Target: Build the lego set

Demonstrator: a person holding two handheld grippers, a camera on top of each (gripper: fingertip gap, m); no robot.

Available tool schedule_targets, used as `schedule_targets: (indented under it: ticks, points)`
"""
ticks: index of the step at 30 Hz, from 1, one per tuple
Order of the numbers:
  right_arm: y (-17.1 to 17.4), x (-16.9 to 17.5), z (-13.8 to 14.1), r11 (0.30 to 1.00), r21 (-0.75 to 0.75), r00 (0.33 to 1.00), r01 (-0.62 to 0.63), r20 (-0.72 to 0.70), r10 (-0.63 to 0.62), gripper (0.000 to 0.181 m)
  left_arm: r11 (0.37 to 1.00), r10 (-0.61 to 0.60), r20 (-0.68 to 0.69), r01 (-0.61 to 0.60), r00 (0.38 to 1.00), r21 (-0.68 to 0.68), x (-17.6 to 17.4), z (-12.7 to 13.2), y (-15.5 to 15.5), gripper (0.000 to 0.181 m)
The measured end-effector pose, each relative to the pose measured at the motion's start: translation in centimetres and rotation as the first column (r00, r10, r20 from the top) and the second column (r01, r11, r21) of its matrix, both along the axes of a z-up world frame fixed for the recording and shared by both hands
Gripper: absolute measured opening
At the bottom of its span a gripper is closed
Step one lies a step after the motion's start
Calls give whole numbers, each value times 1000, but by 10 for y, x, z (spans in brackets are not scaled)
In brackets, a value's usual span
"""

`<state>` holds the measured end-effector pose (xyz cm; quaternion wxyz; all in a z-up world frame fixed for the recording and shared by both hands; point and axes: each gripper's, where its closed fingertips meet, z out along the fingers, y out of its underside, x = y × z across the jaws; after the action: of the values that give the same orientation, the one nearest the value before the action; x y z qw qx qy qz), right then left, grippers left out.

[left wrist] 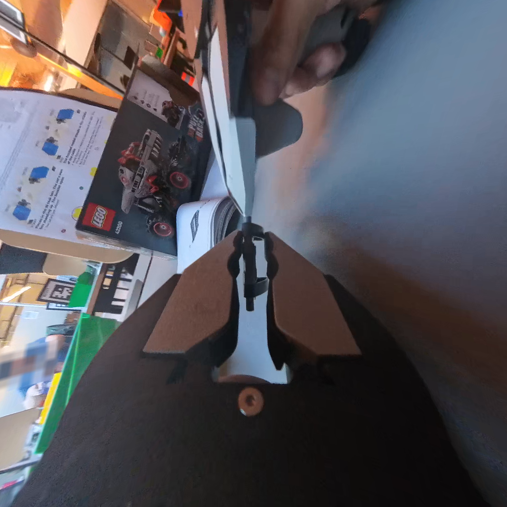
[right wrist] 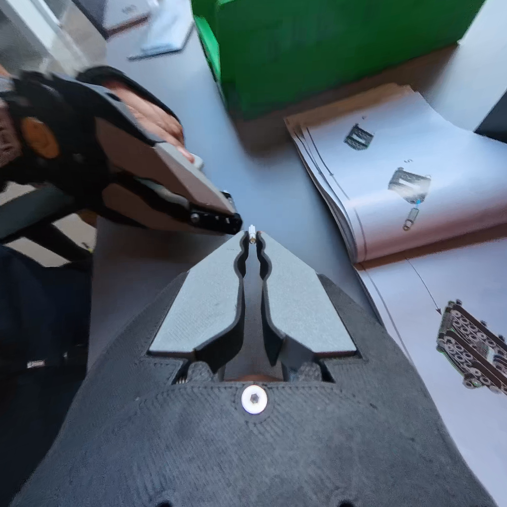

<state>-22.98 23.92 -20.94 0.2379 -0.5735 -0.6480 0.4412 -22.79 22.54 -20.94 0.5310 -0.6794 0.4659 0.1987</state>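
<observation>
My left gripper [left wrist: 253,236] is shut on a black Lego beam [left wrist: 249,264] that runs lengthwise between the fingers and sticks out a little past the tips. My right gripper [right wrist: 252,236] is shut on a small white and tan pin [right wrist: 251,232] held at its very tips. The two grippers meet tip to tip above the grey table [right wrist: 274,170]. In the right wrist view the left gripper [right wrist: 233,216] comes in from the left with the black beam [right wrist: 216,218] showing along its edge, a short gap from the pin. In the left wrist view the right gripper [left wrist: 244,210] comes down from above.
An open instruction booklet [right wrist: 411,178] lies to the right; it also shows in the left wrist view [left wrist: 203,222]. The Lego box [left wrist: 142,178] stands beside a printed sheet [left wrist: 41,159]. A green box [right wrist: 329,55] stands at the back. A person's hand [right wrist: 156,120] holds the left gripper. Only a small space, under 4 cm, lies between the two pairs of fingers.
</observation>
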Motion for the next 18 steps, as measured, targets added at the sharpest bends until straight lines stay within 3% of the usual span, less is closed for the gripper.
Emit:
schedule_targets:
  ticks: [1,8,18]
  points:
    - [-3,1,5,999,-25,1000,-19,-24,19,2,1000,-1,19,1,1000,-8,-2,-1,0,12]
    - [-14,2,15,987,-140,995,-84,-58,76,1,998,-56,135,53,989,25,-4,13,-8,12]
    - [-19,1,20,975,-198,993,-101,-73,88,1,996,-86,150,83,985,23,0,15,-11,12]
